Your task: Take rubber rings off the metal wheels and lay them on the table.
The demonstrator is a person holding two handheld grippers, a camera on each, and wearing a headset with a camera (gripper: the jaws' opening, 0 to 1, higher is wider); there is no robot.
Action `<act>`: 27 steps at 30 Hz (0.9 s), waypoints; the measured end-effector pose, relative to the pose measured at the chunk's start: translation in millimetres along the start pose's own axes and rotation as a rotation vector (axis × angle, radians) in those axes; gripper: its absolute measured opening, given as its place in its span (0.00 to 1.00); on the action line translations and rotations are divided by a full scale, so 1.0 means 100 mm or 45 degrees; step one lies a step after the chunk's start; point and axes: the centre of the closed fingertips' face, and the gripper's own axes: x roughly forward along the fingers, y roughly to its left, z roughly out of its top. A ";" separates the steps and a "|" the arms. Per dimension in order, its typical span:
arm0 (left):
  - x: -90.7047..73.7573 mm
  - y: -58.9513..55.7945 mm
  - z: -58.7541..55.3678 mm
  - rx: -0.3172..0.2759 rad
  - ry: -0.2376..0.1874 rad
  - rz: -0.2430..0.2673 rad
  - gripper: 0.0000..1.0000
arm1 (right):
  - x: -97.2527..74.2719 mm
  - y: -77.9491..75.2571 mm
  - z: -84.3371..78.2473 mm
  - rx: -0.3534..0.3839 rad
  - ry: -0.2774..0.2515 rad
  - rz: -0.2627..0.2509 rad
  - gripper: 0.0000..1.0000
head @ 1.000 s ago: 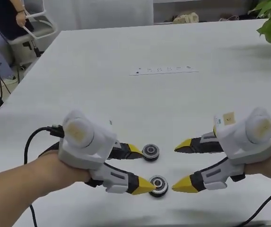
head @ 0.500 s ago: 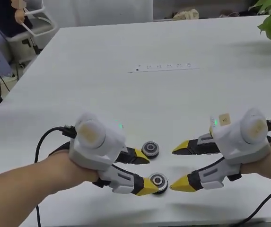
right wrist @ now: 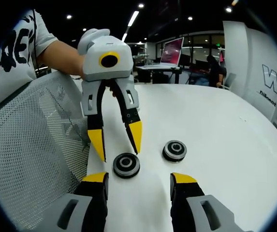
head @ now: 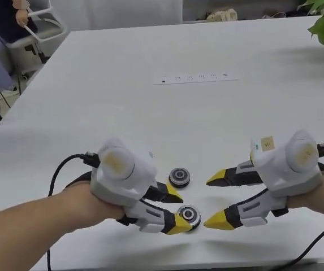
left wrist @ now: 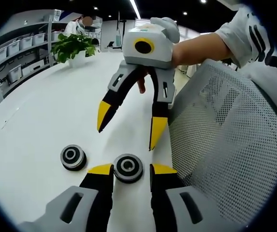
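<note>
Partly hidden wheel [head: 189, 214] within parted left hand-held gripper [head: 185, 212], right hand-held gripper [head: 207, 202] parted

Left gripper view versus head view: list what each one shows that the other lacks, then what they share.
Left gripper view adds a mesh chair back and shelves of bins. Head view adds a black cable and a white office chair. Shared: the near wheel, the far wheel, the open right gripper, the table, a plant.

Wheel [left wrist: 128, 167] at the left gripper [left wrist: 132, 169]: bright metal hub, matt black rubber ring [left wrist: 117, 168]. Table [head: 207, 124] beneath: smooth, matt white (faint sheen).
</note>
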 end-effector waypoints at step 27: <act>0.07 0.04 -0.03 0.077 -0.013 0.066 0.08 | 0.06 0.03 -0.02 -0.015 0.024 0.024 0.49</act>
